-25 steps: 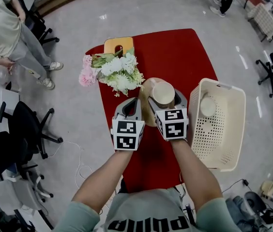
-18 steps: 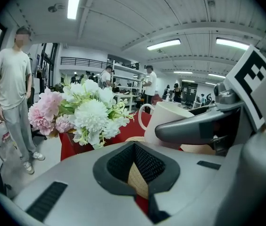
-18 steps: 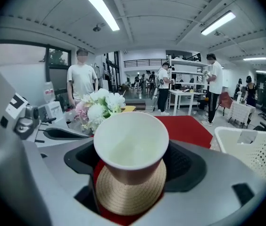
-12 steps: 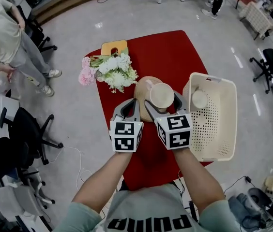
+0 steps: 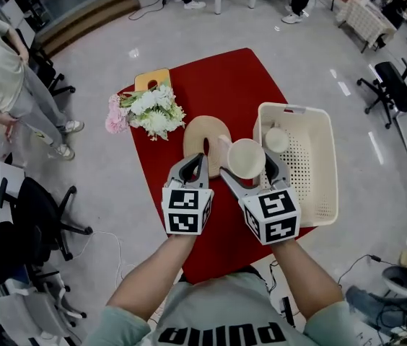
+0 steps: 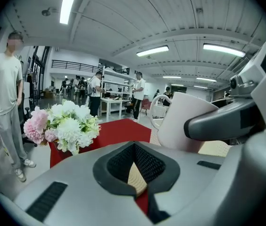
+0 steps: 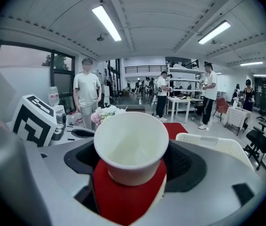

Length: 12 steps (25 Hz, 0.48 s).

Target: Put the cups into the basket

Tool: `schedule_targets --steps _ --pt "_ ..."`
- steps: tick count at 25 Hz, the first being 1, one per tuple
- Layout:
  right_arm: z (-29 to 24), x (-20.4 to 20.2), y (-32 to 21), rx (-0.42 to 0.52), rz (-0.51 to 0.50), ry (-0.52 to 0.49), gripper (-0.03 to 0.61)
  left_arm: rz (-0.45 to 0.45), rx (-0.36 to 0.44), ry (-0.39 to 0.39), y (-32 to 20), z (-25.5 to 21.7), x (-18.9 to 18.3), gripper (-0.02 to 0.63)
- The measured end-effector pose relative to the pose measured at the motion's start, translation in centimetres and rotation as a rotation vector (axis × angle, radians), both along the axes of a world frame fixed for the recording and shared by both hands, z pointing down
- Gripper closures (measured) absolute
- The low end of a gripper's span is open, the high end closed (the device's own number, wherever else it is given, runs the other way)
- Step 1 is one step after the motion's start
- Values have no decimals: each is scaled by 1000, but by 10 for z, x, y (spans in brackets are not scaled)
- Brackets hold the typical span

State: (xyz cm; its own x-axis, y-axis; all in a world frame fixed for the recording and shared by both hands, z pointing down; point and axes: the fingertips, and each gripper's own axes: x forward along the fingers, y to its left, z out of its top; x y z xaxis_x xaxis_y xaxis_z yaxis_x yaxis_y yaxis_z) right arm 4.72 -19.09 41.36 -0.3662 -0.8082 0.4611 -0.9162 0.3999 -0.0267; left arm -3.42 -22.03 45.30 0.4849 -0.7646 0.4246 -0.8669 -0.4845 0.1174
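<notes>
The right gripper point(image 5: 247, 166) is clamped on a cream paper-style cup point(image 5: 247, 157), its jaws pressing the cup's sides below the rim, mouth up and empty. Over the last second this cup has travelled from above the round pale wooden board point(image 5: 200, 132) towards 3 o'clock. It now hangs at the 9 o'clock rim of the cream perforated plastic basket point(image 5: 294, 108), just overlapping that rim and not yet fully above the inside.

A second cream cup point(image 5: 276, 140) already lies in the basket, towards its 11 o'clock corner. The left gripper point(image 5: 198, 161) has its jaws together with nothing between them. It hovers beside the right one, over the red-covered tabletop point(image 5: 218, 85) at the board's 6 o'clock edge.

A bunch of white and pink flowers point(image 5: 146, 112) lies at 10 o'clock of the board, well apart from the action.

The transfer looks nearly done: the carried cup needs a little more travel to 3 o'clock to clear the rim, then lowering and release. The basket wall is the likeliest snag.
</notes>
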Motion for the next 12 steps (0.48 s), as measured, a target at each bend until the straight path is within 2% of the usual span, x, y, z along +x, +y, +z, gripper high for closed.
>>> schedule_targets --steps 12 --pt "17 81 44 -39 -7 33 183 92 13 -14 19 -3 67 611"
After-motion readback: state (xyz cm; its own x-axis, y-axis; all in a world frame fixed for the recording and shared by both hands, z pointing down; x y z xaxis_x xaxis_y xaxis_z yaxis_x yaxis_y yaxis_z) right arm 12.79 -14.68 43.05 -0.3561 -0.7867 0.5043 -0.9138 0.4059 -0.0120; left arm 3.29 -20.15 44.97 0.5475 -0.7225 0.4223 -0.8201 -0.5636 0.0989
